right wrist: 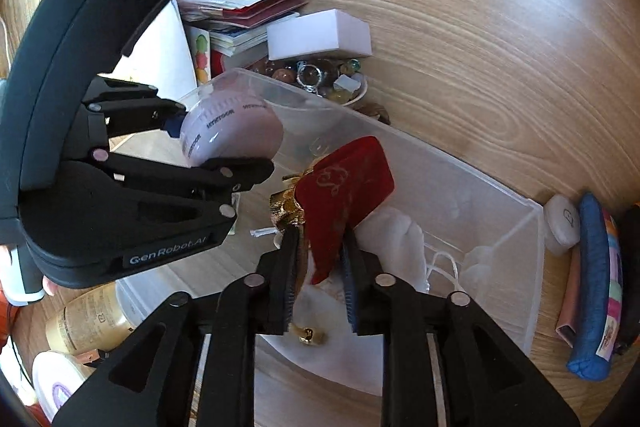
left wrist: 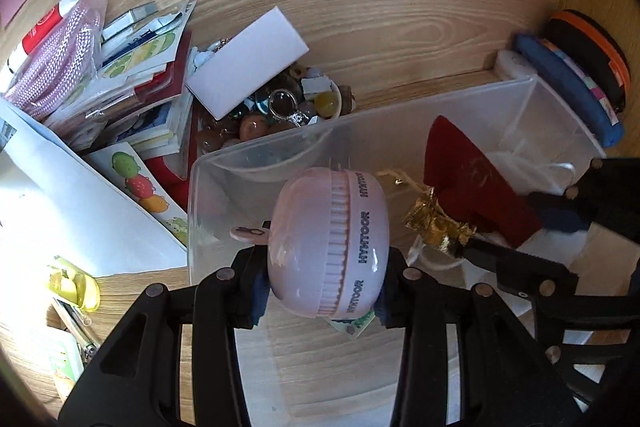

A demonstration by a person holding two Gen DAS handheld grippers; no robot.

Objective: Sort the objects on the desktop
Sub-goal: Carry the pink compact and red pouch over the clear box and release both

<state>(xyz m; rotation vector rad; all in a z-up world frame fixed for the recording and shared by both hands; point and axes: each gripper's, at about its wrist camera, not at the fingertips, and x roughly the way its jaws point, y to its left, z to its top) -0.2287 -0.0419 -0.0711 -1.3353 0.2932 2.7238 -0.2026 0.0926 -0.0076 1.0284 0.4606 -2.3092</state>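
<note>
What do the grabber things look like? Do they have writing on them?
Both are matte black plastic with round silver studs. The right gripper has ribbed jaws, one with a blue pad. The left gripper has a curved black body printed "GenRobot.AI" in white. No cables show.

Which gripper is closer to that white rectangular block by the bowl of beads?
Left. The left gripper, holding the pink round case, is just short of the white rectangular block. The right gripper, gripping the red velvet pouch, is farther away.

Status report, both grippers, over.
Left gripper shut on pink round case. Right gripper shut on red velvet pouch. Both over clear plastic bin; nothing blocking.
</note>
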